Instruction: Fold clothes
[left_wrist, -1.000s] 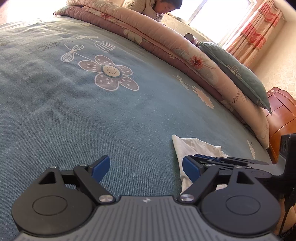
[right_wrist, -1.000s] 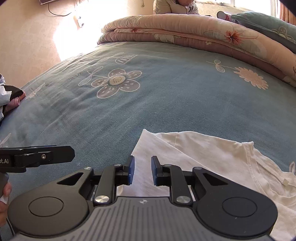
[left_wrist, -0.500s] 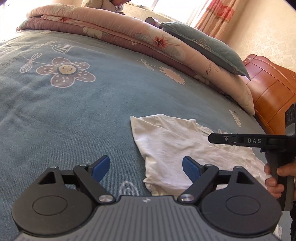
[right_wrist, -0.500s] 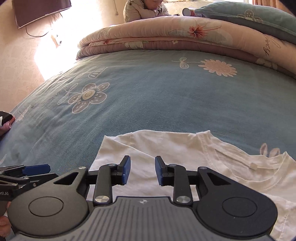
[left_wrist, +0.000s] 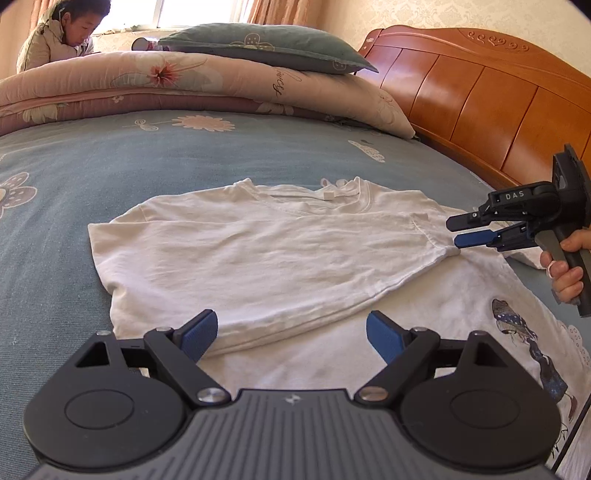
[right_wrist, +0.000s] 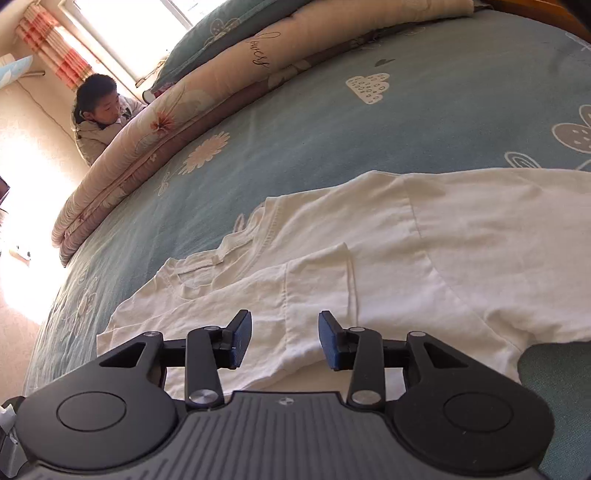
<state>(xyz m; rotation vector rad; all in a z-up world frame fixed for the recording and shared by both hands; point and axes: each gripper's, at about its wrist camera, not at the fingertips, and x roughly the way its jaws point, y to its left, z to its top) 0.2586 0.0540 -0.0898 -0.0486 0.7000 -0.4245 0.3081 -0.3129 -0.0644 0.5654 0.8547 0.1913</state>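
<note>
Landmark = white T-shirt (left_wrist: 266, 254), 1 of it, lying on the blue flowered bed (left_wrist: 110, 162), roughly mid-bed, partly folded: one side flap is laid over the body, printed front showing at its right end. Long axis runs left-right across the left wrist view, collar (left_wrist: 343, 192) on the far edge.

Going L to R in that view: left of the shirt, bare sheet only. At the shirt's near edge, left hand-held gripper (left_wrist: 291, 334), jaws spread wide, nothing between the pads; folded hem lies just ahead of it and below. At the shirt's right end, right hand-held gripper (left_wrist: 461, 230), jaws partway apart & opening, tips just at the sleeve/fold corner; in its own view cloth lies between the pads but isn't pinched, far as I can tell.

Coming move, my read: next fold turns on the near hem, straight ahead of the left unit, so left is nearer the hem, right nearer the sleeve corner.

Counts: 2 hand-held grippers, 1 shirt, 1 pillow (left_wrist: 266, 48), 1 folded quilt (left_wrist: 166, 81) beyond the shirt, 1 headboard (left_wrist: 480, 85) to its right, 1 bystander (left_wrist: 59, 37) far left behind the quilt
</note>
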